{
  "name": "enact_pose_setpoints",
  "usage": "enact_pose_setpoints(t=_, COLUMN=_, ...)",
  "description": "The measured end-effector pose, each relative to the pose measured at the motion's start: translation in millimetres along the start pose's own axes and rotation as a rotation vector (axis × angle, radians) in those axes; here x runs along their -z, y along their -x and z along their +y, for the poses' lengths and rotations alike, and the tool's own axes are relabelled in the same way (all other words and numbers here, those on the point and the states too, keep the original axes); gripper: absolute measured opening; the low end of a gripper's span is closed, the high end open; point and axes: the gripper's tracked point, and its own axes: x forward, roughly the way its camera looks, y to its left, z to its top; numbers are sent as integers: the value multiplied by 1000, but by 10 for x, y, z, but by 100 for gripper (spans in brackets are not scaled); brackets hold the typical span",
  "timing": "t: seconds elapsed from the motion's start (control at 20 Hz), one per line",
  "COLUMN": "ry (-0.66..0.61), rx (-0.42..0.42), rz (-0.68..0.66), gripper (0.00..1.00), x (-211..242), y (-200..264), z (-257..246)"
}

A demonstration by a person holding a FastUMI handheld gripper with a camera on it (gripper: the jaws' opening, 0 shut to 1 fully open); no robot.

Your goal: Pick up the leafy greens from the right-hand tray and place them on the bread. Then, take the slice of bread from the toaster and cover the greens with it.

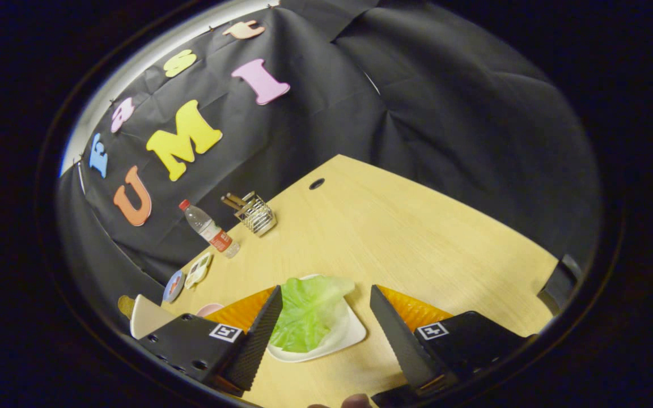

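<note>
We see the gripper (323,323) hanging over a pale wooden table (417,238) with its jaws wide apart and nothing pressed between them. Each finger has a dark ribbed pad (261,337) on its inner face and an orange panel behind it.

The greens (306,309), one light green leaf, lie on a white tray (349,334) that sits between the fingers and just ahead of them. The leaf is nearer the left finger; its edge meets or passes just behind that pad, and we cannot tell whether they touch. The right finger stands apart from both leaf and tray.

Beyond the left finger, near the table's edge, a small wire rack (255,214) holds a few brown sticks, and a clear bottle (209,228) with a red cap and red label stands beside it. Closer in on that side are two small round items (187,277), a white plate (146,316) and a pinkish piece partly hidden by the finger.

A dark round hole (316,183) marks the far side of the table. A fingertip (355,401) shows below the gripper.
</note>
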Motion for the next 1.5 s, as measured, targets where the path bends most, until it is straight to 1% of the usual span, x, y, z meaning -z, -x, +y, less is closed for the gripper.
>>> enact_pose_setpoints(t=0.15, ry=-20, rx=37, rz=25, gripper=96, x=6, y=-245, z=-92)
enact_pose_setpoints(t=0.2, ry=-18, rx=43, rz=24, gripper=90, x=-1, y=-267, z=-77)
enact_pose_setpoints(t=0.3, ry=-45, rx=42, rz=35, gripper=88, x=-23, y=-362, z=-69)
enact_pose_setpoints(t=0.35, ry=-68, rx=35, rz=46, gripper=83, x=-11, y=-398, z=-62)
enact_pose_setpoints(t=0.4, ry=-94, rx=53, rz=60, gripper=79, x=7, y=-490, z=-112)
enact_pose_setpoints(t=0.45, ry=-115, rx=51, rz=66, gripper=74, x=-12, y=-477, z=-112)
enact_pose_setpoints(t=0.55, ry=-122, rx=60, rz=70, gripper=64, x=24, y=-503, z=-147)
enact_pose_setpoints(t=0.6, ry=-129, rx=52, rz=75, gripper=52, x=30, y=-519, z=-128)
enact_pose_setpoints(t=0.65, ry=-133, rx=42, rz=89, gripper=50, x=44, y=-500, z=-113)
enact_pose_setpoints(t=0.75, ry=-139, rx=53, rz=100, gripper=49, x=64, y=-514, z=-158)
enact_pose_setpoints(t=0.85, ry=-150, rx=43, rz=115, gripper=17, x=49, y=-500, z=-197)
enact_pose_setpoints(t=0.9, ry=-148, rx=32, rz=105, gripper=17, x=35, y=-463, z=-189)
enact_pose_setpoints(t=0.95, ry=-152, rx=39, rz=104, gripper=9, x=23, y=-514, z=-212)
enact_pose_setpoints(t=1.0, ry=-143, rx=37, rz=105, gripper=1, x=20, y=-460, z=-200)
enact_pose_setpoints(t=1.3, ry=-99, rx=16, rz=42, gripper=0, x=-139, y=-342, z=-117)
enact_pose_setpoints(t=1.5, ry=-101, rx=-70, rz=3, gripper=0, x=-257, y=-92, z=235)
